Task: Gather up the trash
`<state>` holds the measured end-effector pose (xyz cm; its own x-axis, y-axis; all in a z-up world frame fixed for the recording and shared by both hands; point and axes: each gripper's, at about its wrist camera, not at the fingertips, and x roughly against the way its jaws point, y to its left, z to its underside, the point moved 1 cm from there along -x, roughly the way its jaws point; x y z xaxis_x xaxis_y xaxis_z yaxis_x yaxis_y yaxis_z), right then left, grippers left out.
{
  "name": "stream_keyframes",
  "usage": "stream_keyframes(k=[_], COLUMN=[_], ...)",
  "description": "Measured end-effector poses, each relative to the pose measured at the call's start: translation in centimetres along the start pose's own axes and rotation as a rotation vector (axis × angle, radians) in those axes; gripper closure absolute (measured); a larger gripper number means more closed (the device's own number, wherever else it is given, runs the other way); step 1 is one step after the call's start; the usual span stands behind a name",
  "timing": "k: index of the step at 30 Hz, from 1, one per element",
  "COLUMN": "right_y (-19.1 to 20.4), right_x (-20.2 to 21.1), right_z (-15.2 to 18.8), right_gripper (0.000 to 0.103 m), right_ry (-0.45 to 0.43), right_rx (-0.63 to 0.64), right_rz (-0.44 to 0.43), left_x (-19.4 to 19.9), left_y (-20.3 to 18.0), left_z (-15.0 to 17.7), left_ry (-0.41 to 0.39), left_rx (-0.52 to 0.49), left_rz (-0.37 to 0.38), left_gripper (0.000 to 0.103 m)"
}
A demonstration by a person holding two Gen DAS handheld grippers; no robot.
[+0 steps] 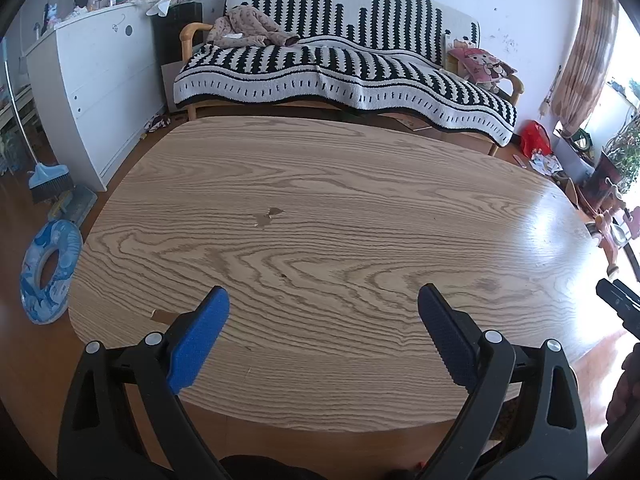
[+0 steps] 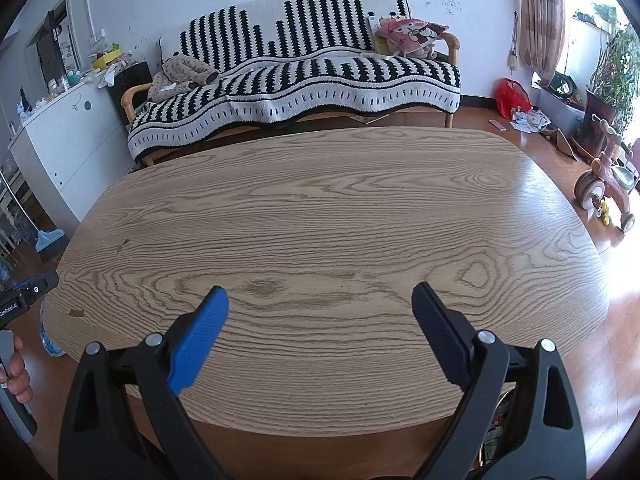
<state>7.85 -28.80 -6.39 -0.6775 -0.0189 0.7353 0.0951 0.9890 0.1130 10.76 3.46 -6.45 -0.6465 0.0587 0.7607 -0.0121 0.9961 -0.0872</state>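
A wooden oval table [image 1: 320, 200] fills both views, and shows in the right wrist view [image 2: 320, 208] too. My left gripper [image 1: 323, 304] is open and empty above the table's near edge. My right gripper [image 2: 320, 300] is open and empty above the near edge too. A small brown scrap [image 1: 269, 216] lies near the table's middle. Another small scrap [image 1: 160, 315] lies at the near left edge; it also shows in the right wrist view [image 2: 77, 313]. Under the near edge at the right, a container of coloured trash [image 2: 496, 428] partly shows.
A sofa with a black-and-white blanket [image 1: 344, 60] stands behind the table. A white cabinet [image 1: 88, 80], a broom [image 1: 50, 184] and a blue swim ring [image 1: 50, 272] are at the left. A red bag [image 2: 512, 98], paper litter [image 2: 528, 120] and a toy tricycle [image 2: 608, 184] are at the right.
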Motion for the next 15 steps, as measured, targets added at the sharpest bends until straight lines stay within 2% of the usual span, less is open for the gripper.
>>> stream_keyframes(k=[10,13,15], right_y=[0.09,0.04,0.03], right_x=[-0.02,-0.08,-0.12], right_z=[0.09,0.16,0.15], right_gripper=[0.013,0.013,0.013], right_ry=[0.002,0.005,0.005], right_rx=[0.003,0.000,0.002], right_rz=[0.001,0.000,0.001], left_x=[-0.14,-0.18,-0.07], left_y=[-0.31,-0.24,-0.10], left_z=[0.20,0.30,0.34], left_ry=[0.011,0.017,0.014], left_rx=[-0.016,-0.007,0.005], left_rz=[-0.005,0.032,0.030], left_gripper=[0.007,0.007,0.007])
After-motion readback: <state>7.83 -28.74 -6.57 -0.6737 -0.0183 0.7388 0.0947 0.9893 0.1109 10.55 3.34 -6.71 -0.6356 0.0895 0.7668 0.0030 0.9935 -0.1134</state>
